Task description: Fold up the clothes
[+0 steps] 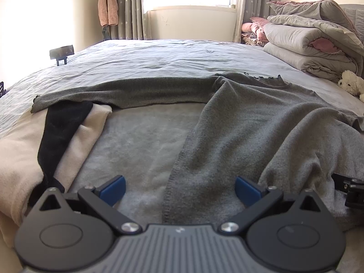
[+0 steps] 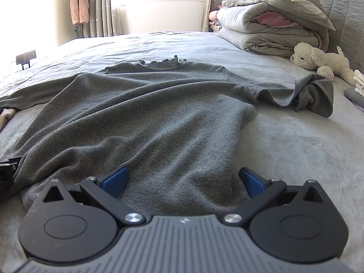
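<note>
Grey sweater (image 2: 141, 113) spread flat on the bed (image 2: 295, 147), both grippers at its near hem.

The left gripper (image 1: 180, 191) and right gripper (image 2: 183, 182) both stand wide open, blue pads apart, holding nothing. The hem runs under each tool body, so its near edge is hidden. The sweater's left sleeve (image 1: 113, 93) lies over a cream and black folded pile (image 1: 45, 136), covering the pile's far edge; the right sleeve (image 2: 316, 97) is bunched, its cuff unclear.
</note>
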Demonstrator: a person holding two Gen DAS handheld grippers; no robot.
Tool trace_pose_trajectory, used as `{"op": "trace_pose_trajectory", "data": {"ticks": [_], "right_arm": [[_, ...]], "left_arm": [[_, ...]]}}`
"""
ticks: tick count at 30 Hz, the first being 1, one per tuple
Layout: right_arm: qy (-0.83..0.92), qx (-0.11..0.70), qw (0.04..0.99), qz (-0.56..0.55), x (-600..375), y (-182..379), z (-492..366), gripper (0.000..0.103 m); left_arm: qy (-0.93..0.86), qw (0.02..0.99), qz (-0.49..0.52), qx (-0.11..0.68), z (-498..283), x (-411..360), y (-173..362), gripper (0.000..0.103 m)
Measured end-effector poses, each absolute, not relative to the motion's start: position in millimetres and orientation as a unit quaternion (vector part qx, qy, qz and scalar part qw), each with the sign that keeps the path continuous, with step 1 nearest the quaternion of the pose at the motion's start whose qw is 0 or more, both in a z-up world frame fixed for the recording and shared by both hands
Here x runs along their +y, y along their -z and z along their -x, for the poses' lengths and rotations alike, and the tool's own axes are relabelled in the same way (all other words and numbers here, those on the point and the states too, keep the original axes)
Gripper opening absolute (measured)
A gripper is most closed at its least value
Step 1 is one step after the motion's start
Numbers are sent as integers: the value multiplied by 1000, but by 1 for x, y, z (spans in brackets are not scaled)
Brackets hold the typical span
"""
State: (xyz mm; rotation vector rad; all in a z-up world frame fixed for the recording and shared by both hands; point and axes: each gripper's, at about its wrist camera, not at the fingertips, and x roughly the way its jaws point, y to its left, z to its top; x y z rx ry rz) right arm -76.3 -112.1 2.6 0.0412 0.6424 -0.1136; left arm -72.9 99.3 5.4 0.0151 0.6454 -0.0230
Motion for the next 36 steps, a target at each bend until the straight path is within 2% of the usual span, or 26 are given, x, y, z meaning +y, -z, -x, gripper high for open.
{"op": "trace_pose_trajectory", "data": {"ticks": [12,19,26,34,36], "right_arm": [[54,316,947,-25,-114,-3,76,103],[29,360,933,-11,-127,-17,76,103],[17,356,927,-118,-169,-38,111,103],[-12,370,922,-110,-171,-47,132,103],[-18,370,921,-125,-174,-46,137,102]], "left_arm": [[11,947,-9,322,71,99,-5,103],[17,935,5,355,73,110,-17,103],[32,917,41,396,91,133,-32,102],[49,918,97,382,121,163,-51,102],[52,920,99,376,125,167,-53,98]]}}
